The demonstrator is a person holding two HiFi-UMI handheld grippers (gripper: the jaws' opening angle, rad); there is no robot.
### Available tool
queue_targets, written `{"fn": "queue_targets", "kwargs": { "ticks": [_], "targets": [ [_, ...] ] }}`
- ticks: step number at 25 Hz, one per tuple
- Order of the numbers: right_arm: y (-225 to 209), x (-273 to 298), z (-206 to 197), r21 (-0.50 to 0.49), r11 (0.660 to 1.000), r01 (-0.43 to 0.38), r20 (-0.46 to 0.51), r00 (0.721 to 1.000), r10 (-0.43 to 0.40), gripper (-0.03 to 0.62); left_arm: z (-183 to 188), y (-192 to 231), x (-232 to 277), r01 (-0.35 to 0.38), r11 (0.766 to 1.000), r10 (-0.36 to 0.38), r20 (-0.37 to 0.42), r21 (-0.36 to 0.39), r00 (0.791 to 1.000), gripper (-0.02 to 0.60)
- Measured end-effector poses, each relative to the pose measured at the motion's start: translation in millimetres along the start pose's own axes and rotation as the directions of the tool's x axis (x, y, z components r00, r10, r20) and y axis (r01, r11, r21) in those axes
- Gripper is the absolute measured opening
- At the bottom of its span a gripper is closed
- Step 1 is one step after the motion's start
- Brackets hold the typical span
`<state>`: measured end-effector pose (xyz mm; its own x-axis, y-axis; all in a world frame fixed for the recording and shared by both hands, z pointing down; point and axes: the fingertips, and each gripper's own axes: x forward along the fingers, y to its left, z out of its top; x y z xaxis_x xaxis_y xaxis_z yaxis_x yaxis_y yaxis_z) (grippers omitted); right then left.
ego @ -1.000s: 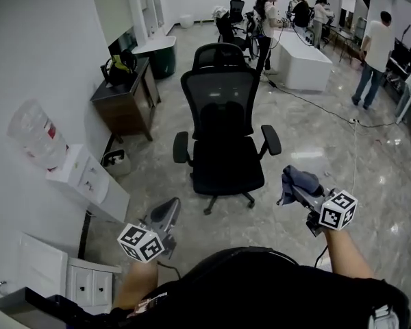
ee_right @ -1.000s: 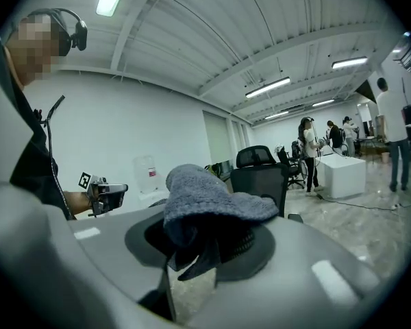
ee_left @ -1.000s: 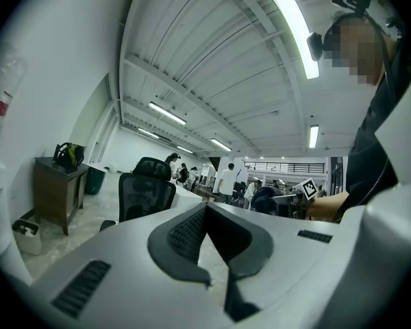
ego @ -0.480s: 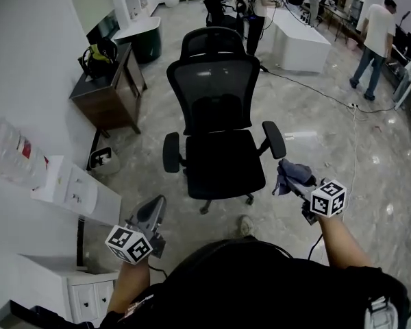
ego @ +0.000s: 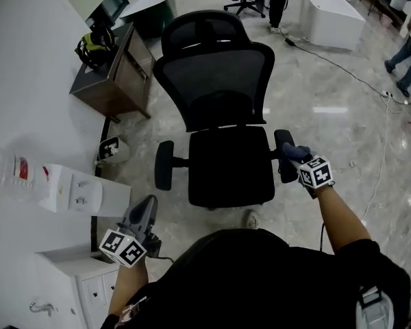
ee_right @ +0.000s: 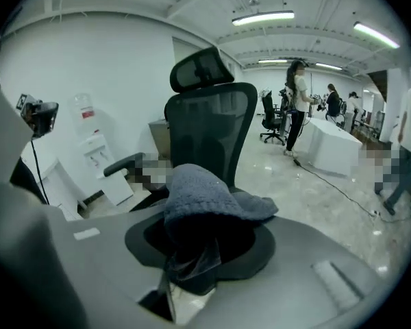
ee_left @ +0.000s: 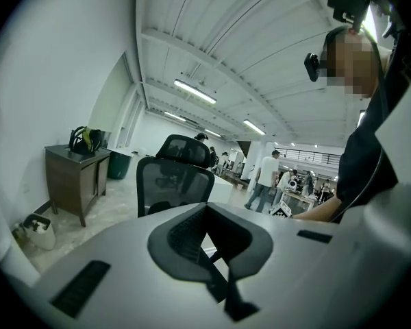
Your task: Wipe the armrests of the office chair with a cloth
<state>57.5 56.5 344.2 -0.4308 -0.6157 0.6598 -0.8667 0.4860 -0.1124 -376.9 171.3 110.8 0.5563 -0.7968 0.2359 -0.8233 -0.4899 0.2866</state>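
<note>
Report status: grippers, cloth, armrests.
Right gripper shut on cloth, at right-hand armrest, contact unclear. Left gripper shut, empty, low. Left-hand armrest free, nothing blocking.

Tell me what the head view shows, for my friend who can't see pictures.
Seen from above, the right hand-held gripper holds a blue-grey cloth at one armrest of a black office chair on a shiny floor. The left hand-held gripper hangs low by a white cabinet, holding nothing.
</note>
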Motion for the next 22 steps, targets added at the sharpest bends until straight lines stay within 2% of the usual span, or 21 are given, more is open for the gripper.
{"fn": "queue_targets", "kwargs": {
  "ticks": [2, 5, 11, 15, 19, 22],
  "targets": [
    [-37, 42, 11, -0.030, 0.999, 0.011, -0.038, 0.999, -0.013, 0.120, -1, 3, 29, -0.025, 1.000, 0.024, -0.024, -0.016, 0.999, -0.005],
    [-76, 96, 23, -0.023, 0.999, 0.046, -0.091, 0.995, -0.047, 0.120, -13, 19, 56, -0.055, 0.998, 0.052, -0.077, -0.040, 0.996, -0.005],
    [-105, 159, 16, -0.036, 0.994, 0.104, -0.205, 0.973, -0.109, 0.118, -41, 65, 96, -0.043, 0.995, 0.031, -0.141, -0.085, 0.990, -0.005],
    [-86, 148, -7, -0.040, 0.992, 0.121, -0.279, 0.952, -0.127, 0.109, -46, 96, 114, 0.028, 0.995, -0.043, -0.159, -0.095, 0.986, -0.005],
    [-40, 102, -53, -0.026, 0.992, 0.125, -0.375, 0.918, -0.125, 0.106, -33, 120, 126, 0.112, 0.991, -0.123, -0.163, -0.077, 0.979, -0.005],
    [-2, 68, -86, 0.002, 0.989, 0.147, -0.445, 0.886, -0.131, 0.104, -26, 142, 130, 0.147, 0.986, -0.159, -0.165, -0.079, 0.973, -0.005]
  ]
}}
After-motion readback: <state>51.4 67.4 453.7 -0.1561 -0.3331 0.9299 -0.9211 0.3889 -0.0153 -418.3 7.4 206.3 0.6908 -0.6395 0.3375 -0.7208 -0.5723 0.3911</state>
